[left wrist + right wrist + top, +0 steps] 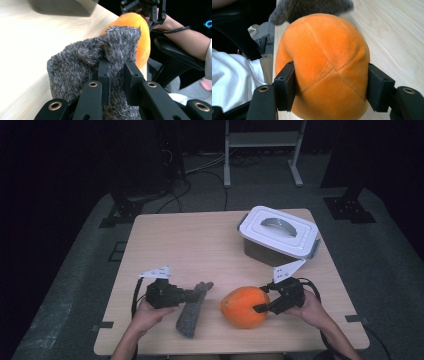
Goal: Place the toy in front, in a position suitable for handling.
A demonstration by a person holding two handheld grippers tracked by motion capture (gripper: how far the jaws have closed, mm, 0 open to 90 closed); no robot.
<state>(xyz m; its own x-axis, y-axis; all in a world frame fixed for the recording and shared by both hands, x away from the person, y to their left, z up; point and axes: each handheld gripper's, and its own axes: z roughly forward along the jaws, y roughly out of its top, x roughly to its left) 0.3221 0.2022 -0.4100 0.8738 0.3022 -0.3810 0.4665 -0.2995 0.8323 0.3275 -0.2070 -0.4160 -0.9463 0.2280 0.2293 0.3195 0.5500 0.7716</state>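
A grey fuzzy cloth [191,314] lies long on the wooden table [190,245] near the front edge. My left gripper [192,295] is shut on its far end. In the left gripper view the cloth [82,62] bunches up between the jaws of that gripper [117,72], with an orange plush ball [143,32] just behind it. The orange plush ball [242,307] rests right of the cloth. My right gripper [261,298] comes at it from the right. In the right gripper view that gripper [332,90] has both pads pressed into the ball [324,50]. The cloth [307,7] shows beyond.
A box with a white lid and grey handle [278,232] stands at the table's back right. A metal frame [262,140] stands on the floor beyond the table. A black chair [175,55] sits close to the front edge.
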